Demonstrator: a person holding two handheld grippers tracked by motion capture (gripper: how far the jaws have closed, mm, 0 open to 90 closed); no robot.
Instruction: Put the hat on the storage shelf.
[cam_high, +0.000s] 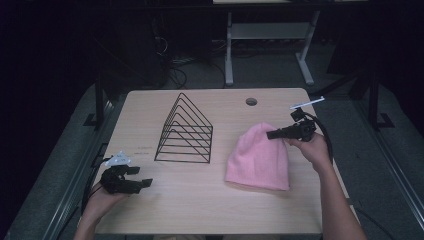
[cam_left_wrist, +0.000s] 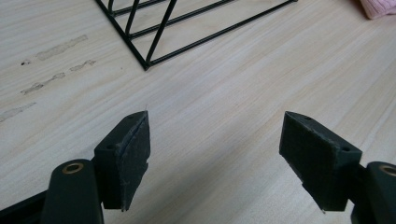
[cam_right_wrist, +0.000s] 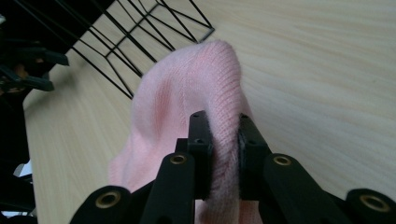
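Left gripper (cam_high: 146, 182) sits at the near left of the table (cam_high: 200, 210), held in the person's left hand (cam_high: 102, 197), jaws spread wide with nothing between them; in the left gripper view its pads (cam_left_wrist: 135, 154) hang over bare wood, apart from everything. A few pale scuff marks (cam_left_wrist: 51, 79) show on the tabletop to that side. Further in, right of centre, a pink knit beanie (cam_high: 260, 157) lies on the table, wider open end toward the person, crown end away. Right gripper (cam_high: 270, 134), held in the right hand (cam_high: 312, 147), is clamped on the beanie's far right edge; right gripper view shows a fold of pink knit (cam_right_wrist: 224, 135) pinched tight between the two jaws, fabric bunched up above them. Black wire rack (cam_high: 184, 131), triangular, stands upright left of the beanie, near table centre, not touching it. Beyond it, a round cable hole (cam_high: 251, 101) near the far edge. Behind the table, dark floor with white desk legs (cam_high: 229, 50) and cables.
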